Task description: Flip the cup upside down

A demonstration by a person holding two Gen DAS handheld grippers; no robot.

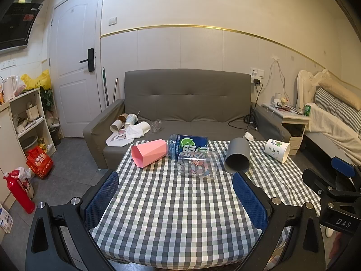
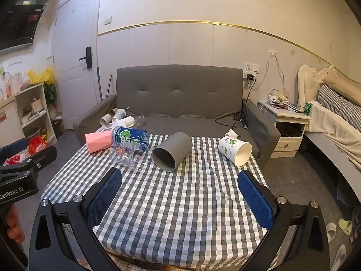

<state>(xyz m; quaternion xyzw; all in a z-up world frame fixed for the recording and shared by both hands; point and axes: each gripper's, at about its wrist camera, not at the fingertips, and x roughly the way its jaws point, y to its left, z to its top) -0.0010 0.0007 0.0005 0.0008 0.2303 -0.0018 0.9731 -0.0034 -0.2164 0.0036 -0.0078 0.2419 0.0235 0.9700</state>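
Several cups lie on their sides on the checkered table (image 1: 171, 214): a pink faceted cup (image 1: 149, 152) (image 2: 98, 142), a clear glass with a cartoon print (image 1: 197, 166) (image 2: 128, 155), a grey cup (image 1: 238, 157) (image 2: 172, 151) with its mouth toward me, and a white paper cup with green prints (image 1: 277, 150) (image 2: 234, 150). My left gripper (image 1: 176, 199) is open and empty above the near table. My right gripper (image 2: 179, 199) is open and empty, also short of the cups.
A blue soda bottle (image 1: 188, 148) (image 2: 129, 136) lies behind the glass. A grey sofa (image 1: 187, 106) with paper cups stands behind the table. A nightstand (image 2: 286, 122) and bed are at right; shelves (image 1: 27, 117) at left.
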